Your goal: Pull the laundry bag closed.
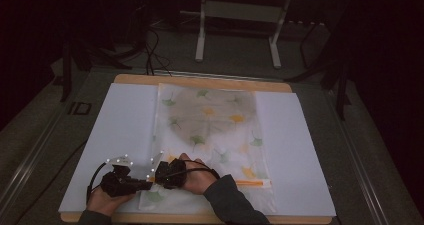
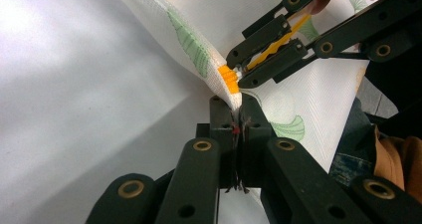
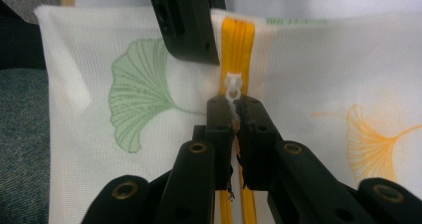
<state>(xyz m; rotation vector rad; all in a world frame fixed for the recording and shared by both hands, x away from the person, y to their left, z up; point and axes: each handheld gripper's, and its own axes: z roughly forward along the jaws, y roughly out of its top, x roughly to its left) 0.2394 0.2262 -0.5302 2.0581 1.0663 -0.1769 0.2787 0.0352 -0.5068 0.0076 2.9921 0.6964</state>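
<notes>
Bag: white mesh zipper bag (image 1: pixel 210 135) with green and orange ginkgo-leaf print, lying flat mid-frame in the high view, long axis running from the near edge toward the top.
Zipper: orange zipper (image 3: pixel 238 40) along the bag's near end, lying left to right in the high view.
Pull: white zipper pull (image 3: pixel 233 87), at the zipper's left end.
Writing: faint green lettering by the zipper, too blurred to read.
Right gripper (image 3: pixel 234 104): jaws closed on the zipper pull.
Left gripper (image 2: pixel 238 102): jaws clamped on the bag's corner beside the zipper end.
Surface: pale sheet (image 1: pixel 125 120) on a wooden table (image 1: pixel 200 80).
</notes>
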